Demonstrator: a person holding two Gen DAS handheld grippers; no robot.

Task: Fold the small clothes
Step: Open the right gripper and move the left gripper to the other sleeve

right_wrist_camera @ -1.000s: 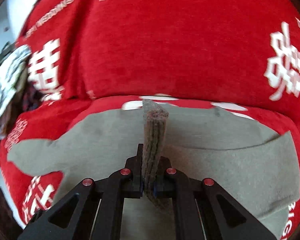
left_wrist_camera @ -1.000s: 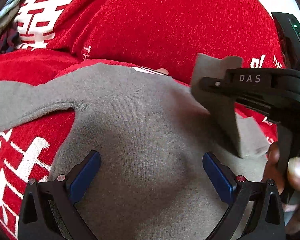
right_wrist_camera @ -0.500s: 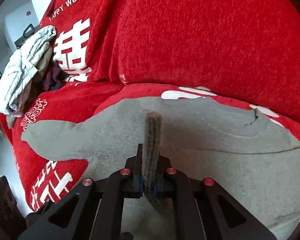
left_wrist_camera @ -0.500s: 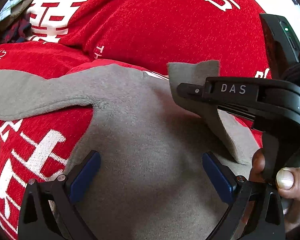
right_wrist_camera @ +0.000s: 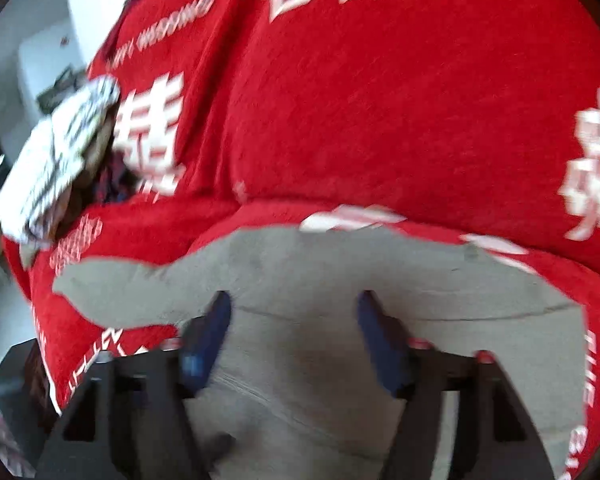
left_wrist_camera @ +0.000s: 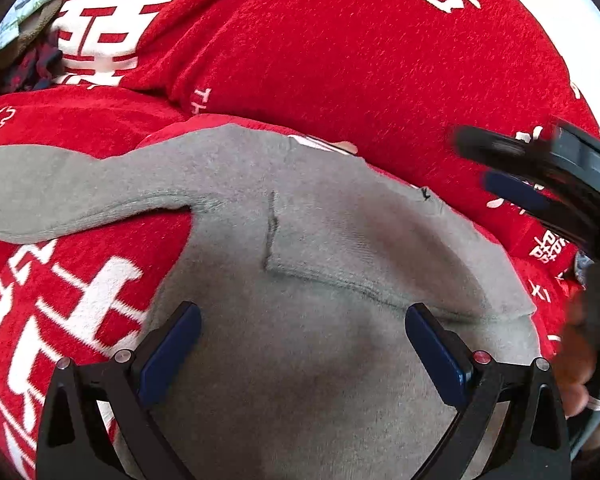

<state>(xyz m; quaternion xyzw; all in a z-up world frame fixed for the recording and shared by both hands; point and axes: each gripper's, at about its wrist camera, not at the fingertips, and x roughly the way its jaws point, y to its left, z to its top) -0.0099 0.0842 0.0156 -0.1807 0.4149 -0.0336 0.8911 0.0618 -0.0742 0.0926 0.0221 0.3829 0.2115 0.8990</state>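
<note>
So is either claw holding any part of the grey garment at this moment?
No. The right claw has just opened and let go of the grey knit garment; its folded sleeve lies flat. The left claw is open above it.

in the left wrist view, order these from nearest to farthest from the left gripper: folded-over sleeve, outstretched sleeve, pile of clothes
From the left gripper:
1. folded-over sleeve, just ahead, on the shirt body
2. outstretched sleeve, far left on the red cover
3. pile of clothes, top-left corner

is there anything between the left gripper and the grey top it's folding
Nothing visible. The left gripper is open right over the grey top, with only bare grey cloth between its fingers. The right gripper, whose jaws have just been opening with nothing between them, is off to the side.
</note>
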